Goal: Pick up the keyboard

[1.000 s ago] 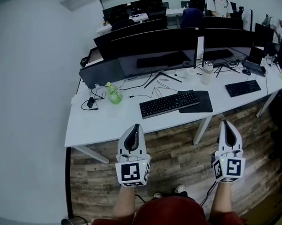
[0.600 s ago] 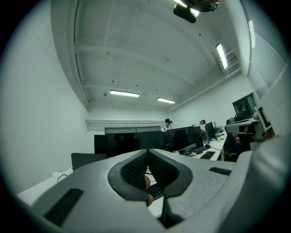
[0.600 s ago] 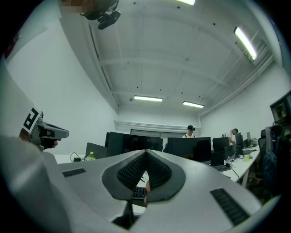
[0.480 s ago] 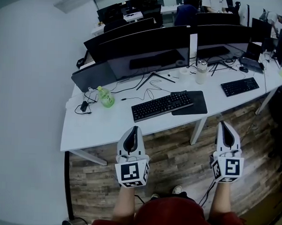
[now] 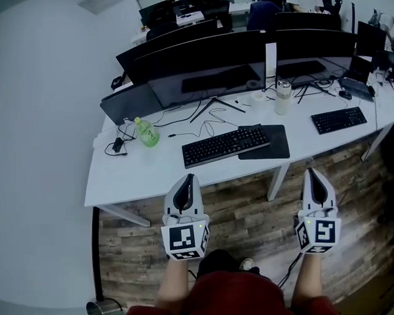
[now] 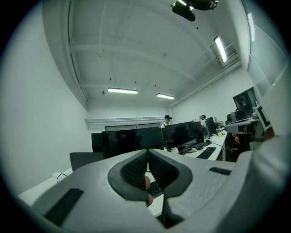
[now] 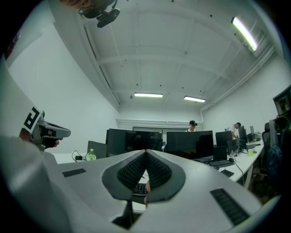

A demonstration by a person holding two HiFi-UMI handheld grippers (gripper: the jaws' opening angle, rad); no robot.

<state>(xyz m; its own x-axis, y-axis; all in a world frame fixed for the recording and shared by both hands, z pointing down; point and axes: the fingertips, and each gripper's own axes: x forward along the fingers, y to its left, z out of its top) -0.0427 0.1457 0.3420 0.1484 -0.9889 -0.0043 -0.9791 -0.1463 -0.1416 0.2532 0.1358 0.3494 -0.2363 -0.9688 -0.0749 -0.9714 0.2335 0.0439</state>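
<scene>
A black keyboard (image 5: pixel 226 145) lies on the white desk (image 5: pixel 138 174), its right end beside a dark mouse mat (image 5: pixel 270 142). My left gripper (image 5: pixel 188 180) is held over the wooden floor just short of the desk's front edge, shut and holding nothing. My right gripper (image 5: pixel 314 172) hovers over the floor to the right of the desk leg, also shut and holding nothing. Both point level toward the desk. In the left gripper view a strip of the keyboard (image 6: pixel 156 187) shows under the shut jaws. The right gripper view shows the keyboard (image 7: pixel 139 189) the same way.
Dark monitors (image 5: pixel 200 63) line the desk's back. A green bottle (image 5: pixel 146 132) and tangled cables (image 5: pixel 205 121) sit left of the keyboard, a clear jar (image 5: pixel 283 98) behind the mat. A second keyboard (image 5: pixel 339 119) lies on the right desk. People work at far desks.
Both grippers stayed shut. I have come closer to the desk, which now sits slightly lower and further left in the head view; the grippers keep their places in the picture.
</scene>
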